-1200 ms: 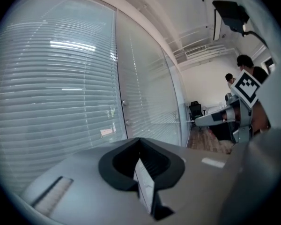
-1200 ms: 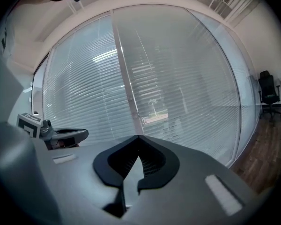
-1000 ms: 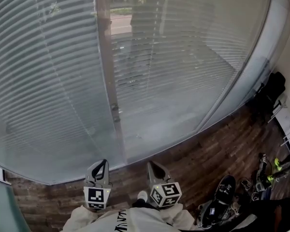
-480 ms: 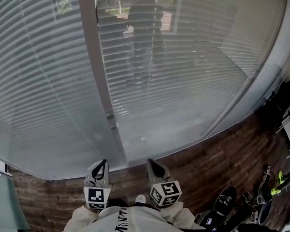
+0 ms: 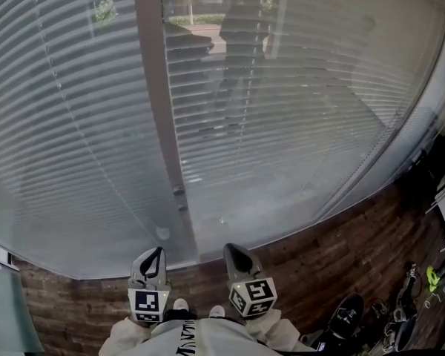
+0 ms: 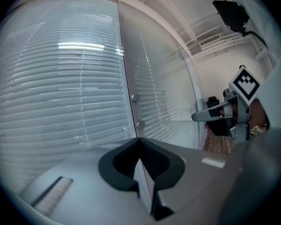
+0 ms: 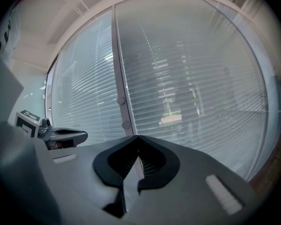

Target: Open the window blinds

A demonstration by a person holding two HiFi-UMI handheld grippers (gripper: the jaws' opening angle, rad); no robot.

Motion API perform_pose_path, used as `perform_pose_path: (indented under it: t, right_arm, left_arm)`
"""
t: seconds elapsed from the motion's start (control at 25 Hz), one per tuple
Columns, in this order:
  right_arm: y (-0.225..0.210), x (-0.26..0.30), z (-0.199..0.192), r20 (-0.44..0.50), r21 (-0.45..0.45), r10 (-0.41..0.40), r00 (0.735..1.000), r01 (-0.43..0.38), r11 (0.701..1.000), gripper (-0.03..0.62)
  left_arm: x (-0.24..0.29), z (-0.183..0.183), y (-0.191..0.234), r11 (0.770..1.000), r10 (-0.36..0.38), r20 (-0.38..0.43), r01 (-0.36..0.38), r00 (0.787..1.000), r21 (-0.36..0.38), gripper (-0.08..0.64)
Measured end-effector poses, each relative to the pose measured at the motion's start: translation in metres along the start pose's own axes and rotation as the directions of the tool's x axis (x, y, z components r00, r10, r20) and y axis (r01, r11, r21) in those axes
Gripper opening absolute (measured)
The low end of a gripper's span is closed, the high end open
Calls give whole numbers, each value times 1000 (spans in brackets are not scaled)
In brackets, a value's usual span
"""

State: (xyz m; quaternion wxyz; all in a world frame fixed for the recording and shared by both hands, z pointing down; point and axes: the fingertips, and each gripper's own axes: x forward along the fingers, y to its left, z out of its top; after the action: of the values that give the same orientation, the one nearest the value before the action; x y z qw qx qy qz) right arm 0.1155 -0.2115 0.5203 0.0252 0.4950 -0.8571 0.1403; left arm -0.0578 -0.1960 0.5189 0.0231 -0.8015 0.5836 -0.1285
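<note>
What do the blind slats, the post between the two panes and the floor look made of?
Blind slats: thin, pale, faintly glossy strips, likely aluminium or plastic.
Post: smooth, even grey, probably painted metal.
Floor: brown boards with visible seams, wood or a wood-look laminate.

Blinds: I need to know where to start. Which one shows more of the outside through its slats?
The right blind, right of the post: greenery and a building show between its slats; the left blind looks paler, more shut.

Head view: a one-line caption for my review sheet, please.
Left tongs and right tongs, both shut and empty, face the lowered blinds above a wood floor.
</note>
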Motion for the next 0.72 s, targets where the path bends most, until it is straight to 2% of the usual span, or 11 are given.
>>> perform_pose_path:
  t: [0.32, 0.72]
  right_arm:
    - [13, 25, 20, 21, -49, -16, 1000, 17, 999, 11]
    - [29, 54, 43, 25, -219, -27, 999, 32, 975, 106]
  left_arm:
    - [10, 3, 26, 1000, -24, 22, 24, 999, -3, 0]
    - [22, 2, 37, 998, -64, 53, 65, 997, -24, 0]
